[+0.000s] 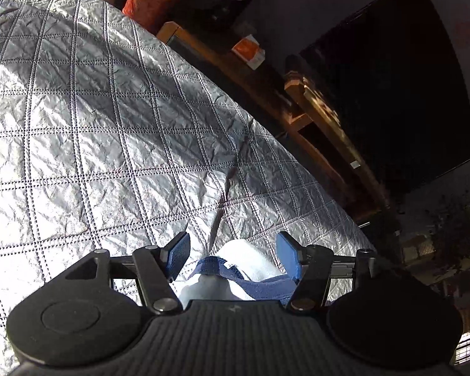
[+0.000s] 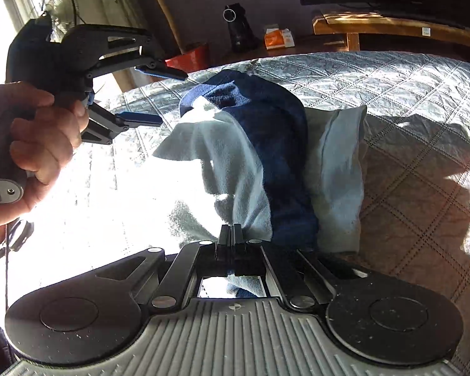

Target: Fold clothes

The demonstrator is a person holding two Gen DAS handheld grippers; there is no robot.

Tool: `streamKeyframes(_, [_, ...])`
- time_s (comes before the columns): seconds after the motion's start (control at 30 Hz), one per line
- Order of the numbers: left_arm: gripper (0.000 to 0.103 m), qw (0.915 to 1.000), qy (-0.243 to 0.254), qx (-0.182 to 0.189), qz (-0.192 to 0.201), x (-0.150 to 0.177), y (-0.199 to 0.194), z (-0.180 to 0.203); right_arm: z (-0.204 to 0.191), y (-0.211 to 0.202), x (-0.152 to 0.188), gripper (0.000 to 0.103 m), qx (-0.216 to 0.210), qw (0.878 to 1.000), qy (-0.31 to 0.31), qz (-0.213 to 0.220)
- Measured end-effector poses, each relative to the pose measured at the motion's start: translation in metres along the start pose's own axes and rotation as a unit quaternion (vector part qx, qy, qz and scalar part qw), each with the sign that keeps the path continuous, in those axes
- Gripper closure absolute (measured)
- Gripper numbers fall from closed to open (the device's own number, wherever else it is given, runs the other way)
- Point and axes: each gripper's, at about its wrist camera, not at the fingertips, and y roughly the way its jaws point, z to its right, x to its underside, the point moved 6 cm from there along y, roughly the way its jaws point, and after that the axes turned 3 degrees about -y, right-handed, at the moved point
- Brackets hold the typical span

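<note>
One garment (image 2: 253,156), pale blue-white with a dark navy part running through it, is lying bunched and draped on the quilted bed cover (image 2: 407,100), its near end lifted toward the right wrist camera. It is not lying flat or in a neat stack; the cloth is hanging in loose, uneven folds, so the folding is judged to be somewhere in progress, with squaring and flattening left to do. How many folds have gone in cannot be told.

The right claw (image 2: 230,235) is pinching the near edge of the pale cloth, its fingers pressed together on the fabric. The left claw (image 2: 153,97) is standing wide apart beside the garment's far, navy-trimmed end, gripping nothing; a hand (image 2: 44,138) is holding its handle. In the left wrist view the same navy trim and white cloth are sitting between the spread blue pads (image 1: 177,255), without contact that can be made out.

Counted: one garment, two claws, one bed, one hand in view.
</note>
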Motion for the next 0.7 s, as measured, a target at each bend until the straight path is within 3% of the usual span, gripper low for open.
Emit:
streamKeyframes(0.1, [0.049, 0.9999, -0.009, -0.004, -0.008, 0.010, -0.003, -0.009, 0.008, 0.000, 0.000, 0.103, -0.022, 0.999, 0.035, -0.002])
streamKeyframes(0.2, [0.049, 0.9997, -0.017, -0.003, -0.018, 0.019, -0.003, -0.014, 0.006, 0.001, 0.003, 0.103, -0.017, 1.000, 0.025, -0.002])
streamKeyframes(0.43, [0.047, 0.9973, -0.051, 0.017, -0.051, 0.007, 0.032, -0.006, 0.000, 0.002, 0.008, 0.103, -0.012, 1.000, 0.005, -0.005])
streamKeyframes(0.63, [0.044, 0.9853, -0.145, 0.059, -0.068, -0.011, 0.051, 0.002, 0.000, 0.001, 0.013, 0.103, -0.020, 1.000, 0.010, -0.005])
streamKeyframes(0.7, [0.044, 0.9870, -0.140, 0.057, -0.054, -0.015, 0.043, 0.005, 0.000, 0.000, 0.014, 0.103, -0.021, 1.000, 0.012, -0.004])
